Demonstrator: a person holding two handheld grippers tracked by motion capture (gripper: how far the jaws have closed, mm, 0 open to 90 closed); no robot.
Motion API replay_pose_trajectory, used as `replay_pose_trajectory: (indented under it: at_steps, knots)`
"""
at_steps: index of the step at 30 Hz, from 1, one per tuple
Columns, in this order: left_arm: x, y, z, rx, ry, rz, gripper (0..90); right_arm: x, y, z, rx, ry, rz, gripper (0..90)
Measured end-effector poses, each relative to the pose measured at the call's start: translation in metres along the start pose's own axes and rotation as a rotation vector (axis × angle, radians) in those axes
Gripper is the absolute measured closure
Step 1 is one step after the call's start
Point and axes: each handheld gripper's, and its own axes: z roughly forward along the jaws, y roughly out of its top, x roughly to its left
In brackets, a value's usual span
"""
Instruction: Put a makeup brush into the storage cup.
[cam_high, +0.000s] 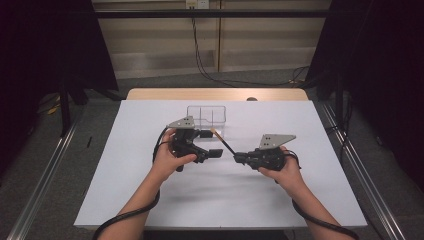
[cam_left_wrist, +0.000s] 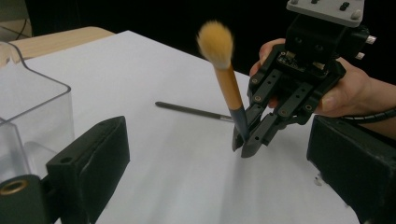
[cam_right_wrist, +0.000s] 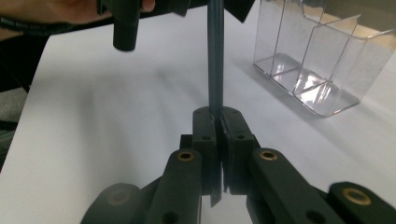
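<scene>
Both tongs sit mid-table: the right gripper (cam_left_wrist: 245, 148) is clamped on the dark tail of a makeup brush (cam_left_wrist: 227, 84), bristles tilted up toward the far left, while the left gripper (cam_high: 212, 143) hangs spread wide with nothing between its jaws, just left of the brush. The clear divided organizer (cam_high: 206, 114) stands just beyond them. With so little handle pinched, the brush could pivot or slip if swung fast. A slim dark pencil (cam_left_wrist: 191, 110) lying on the white sheet could also be knocked aside.
</scene>
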Motion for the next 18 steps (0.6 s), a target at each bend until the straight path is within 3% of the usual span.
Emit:
replay_pose_trajectory:
  at_steps: [5,8,13,17,18]
  knots:
    - [-0.0009,-0.0029,0.0034,-0.058,-0.020,-0.010,16.3,0.0014,0.0017,0.0038,-0.035,-0.002,0.013,85.3]
    - [-0.0025,-0.0032,0.0047,-0.080,-0.023,0.005,22.3,0.0018,0.0021,0.0060,-0.047,0.000,0.019,85.3]
    - [-0.0015,-0.0028,0.0036,-0.127,-0.046,-0.018,35.6,0.0027,0.0021,0.0077,-0.064,-0.008,0.019,85.3]
    - [-0.0025,-0.0038,0.0045,-0.127,-0.074,-0.026,48.2,0.0028,0.0018,0.0082,-0.074,-0.013,0.024,85.2]
    - [-0.0032,-0.0041,0.0046,-0.129,-0.061,-0.020,51.8,0.0028,0.0018,0.0083,-0.076,-0.013,0.023,85.2]
